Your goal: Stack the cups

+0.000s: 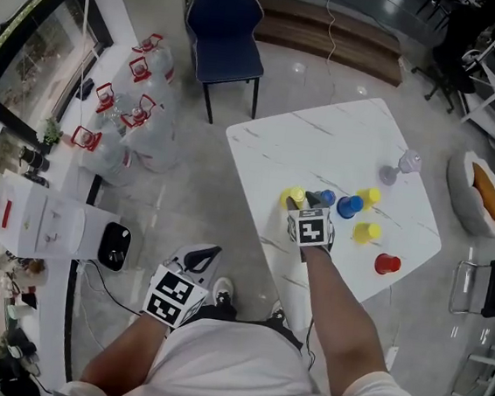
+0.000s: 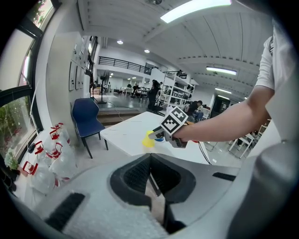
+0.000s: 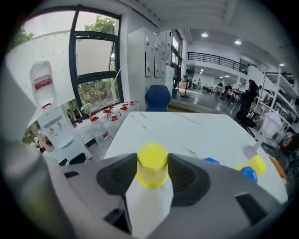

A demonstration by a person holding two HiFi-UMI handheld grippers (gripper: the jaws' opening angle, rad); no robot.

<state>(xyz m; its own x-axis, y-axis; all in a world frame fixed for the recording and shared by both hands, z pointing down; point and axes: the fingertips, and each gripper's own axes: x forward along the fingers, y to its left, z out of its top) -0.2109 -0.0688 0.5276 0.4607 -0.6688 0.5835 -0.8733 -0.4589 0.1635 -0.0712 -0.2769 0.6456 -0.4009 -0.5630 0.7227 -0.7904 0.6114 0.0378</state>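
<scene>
An upside-down yellow cup stands near the left edge of the white table. My right gripper is open around it, one jaw on each side, with the cup on the tabletop. To its right stand blue cups, two more yellow cups and a red cup. My left gripper hangs shut and empty below the table, close to the person's body. From the left gripper view I see the yellow cup ahead of the right gripper.
A clear stemmed glass lies on its side at the table's far right. A blue chair stands beyond the table. Water jugs and a water dispenser sit on the floor to the left. A round cushion lies right.
</scene>
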